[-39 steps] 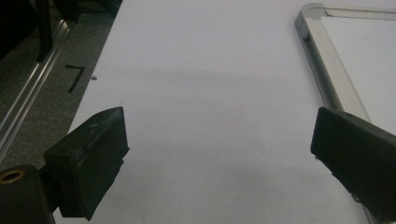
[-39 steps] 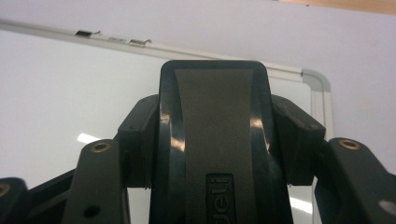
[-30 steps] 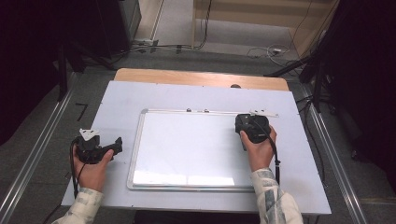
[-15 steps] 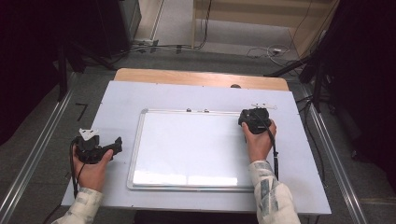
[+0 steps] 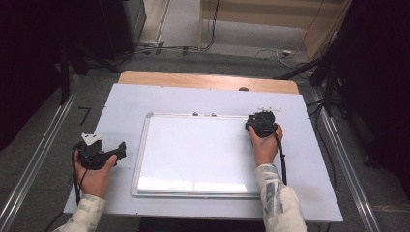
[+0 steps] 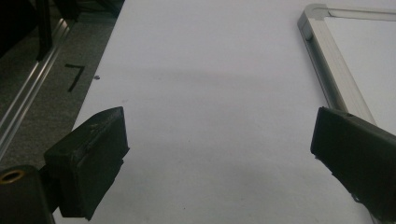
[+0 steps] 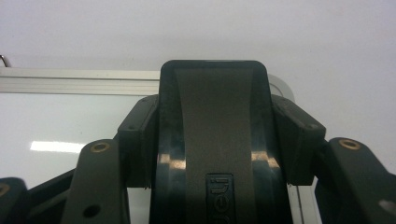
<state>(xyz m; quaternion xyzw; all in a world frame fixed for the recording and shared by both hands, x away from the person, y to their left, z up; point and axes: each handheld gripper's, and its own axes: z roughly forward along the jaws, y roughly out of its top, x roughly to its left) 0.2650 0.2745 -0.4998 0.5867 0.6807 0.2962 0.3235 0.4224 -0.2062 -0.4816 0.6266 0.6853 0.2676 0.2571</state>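
Your right tongs [image 5: 261,123] have carried the dark rectangular eraser block [image 7: 214,140] up to the far right corner of the whiteboard.

A second ago that hand sat slightly nearer you on the white aluminium-framed whiteboard [image 5: 193,154]; now the eraser, clamped between the closed jaws, rests by the top frame rail, so the wipe looks to be at its far end. Your left tongs [image 5: 104,153] haven't moved: jaws spread wide, empty, resting on the pale worktop [image 6: 210,93] just left of the board's edge.
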